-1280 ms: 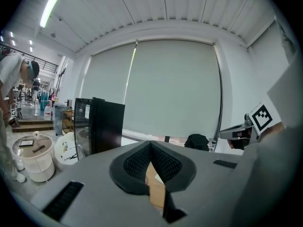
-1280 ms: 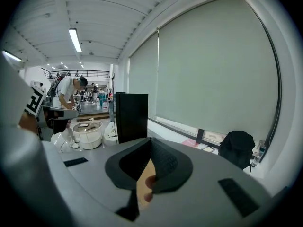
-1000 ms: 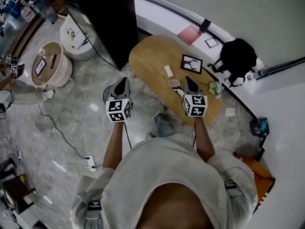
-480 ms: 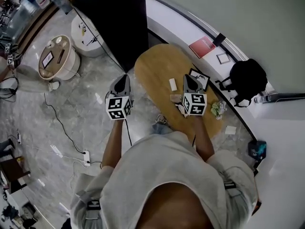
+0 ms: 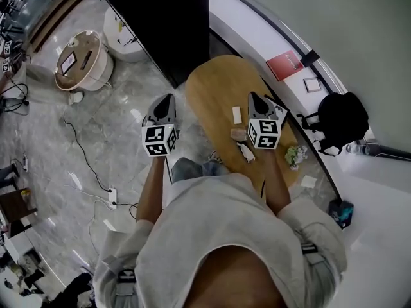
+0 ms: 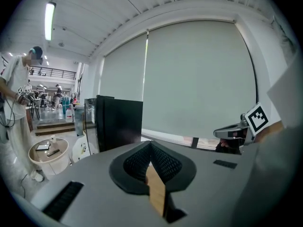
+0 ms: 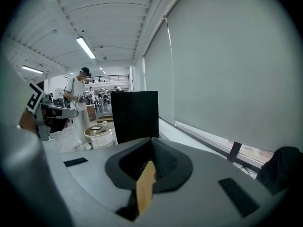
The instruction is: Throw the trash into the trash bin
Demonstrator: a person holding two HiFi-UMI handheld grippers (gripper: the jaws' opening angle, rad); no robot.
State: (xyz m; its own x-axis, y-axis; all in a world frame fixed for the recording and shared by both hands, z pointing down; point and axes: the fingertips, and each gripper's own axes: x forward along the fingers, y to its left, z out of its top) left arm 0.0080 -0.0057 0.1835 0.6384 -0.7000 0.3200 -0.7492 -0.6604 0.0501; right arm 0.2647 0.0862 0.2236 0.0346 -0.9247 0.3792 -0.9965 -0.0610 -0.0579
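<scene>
Empty grippers at a littered wooden surface (image 5: 212, 85)
The left gripper (image 5: 166, 99) and right gripper (image 5: 254, 97) keep fingers pressed together; crumpled trash (image 5: 239, 134) lies beside the right.

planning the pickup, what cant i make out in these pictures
Trash pieces on the table: head view, too small to identify.
Same trash: gripper views, hidden behind the left gripper and right gripper.
Green-white bundle at the table's edge: head view, too small.
Trash bin: not clearly recognisable.
</scene>
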